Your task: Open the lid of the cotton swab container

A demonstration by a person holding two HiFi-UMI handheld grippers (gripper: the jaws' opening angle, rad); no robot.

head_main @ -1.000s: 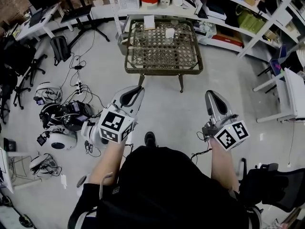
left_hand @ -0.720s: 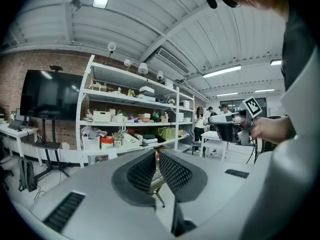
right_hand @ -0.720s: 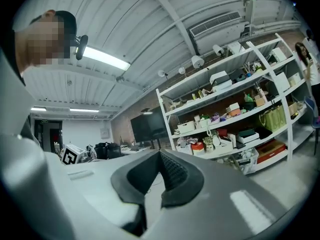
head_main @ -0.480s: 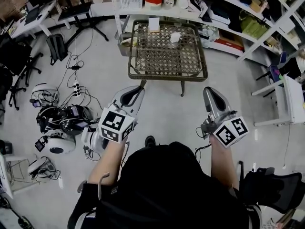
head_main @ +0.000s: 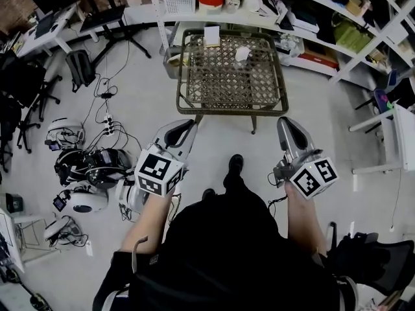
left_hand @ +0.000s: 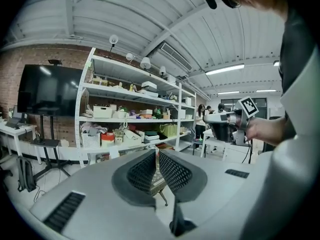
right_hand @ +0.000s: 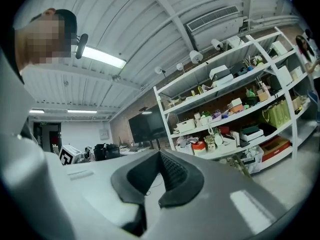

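A low wicker table [head_main: 233,76] stands ahead on the floor. On its top are a small white container [head_main: 242,54] and a white box [head_main: 212,35]; which one holds the cotton swabs I cannot tell. My left gripper [head_main: 188,126] and right gripper [head_main: 286,122] are held side by side in the air, well short of the table, pointing toward it. Both have their jaws together with nothing between them. In the left gripper view, the left gripper [left_hand: 156,156] shows a sliver of the table [left_hand: 156,184] past its tips. The right gripper [right_hand: 159,156] faces the shelves.
White shelving [head_main: 272,8] packed with boxes runs behind the table. Cables and round devices [head_main: 84,167] lie on the floor to the left, with office chairs [head_main: 19,89] beyond. A white desk [head_main: 399,135] stands at the right and a black chair [head_main: 369,258] at the lower right.
The person has stepped toward the table, with one foot now forward on the floor. The table sits lower and slightly to the right in the view. Both grippers keep their pose and stay shut.
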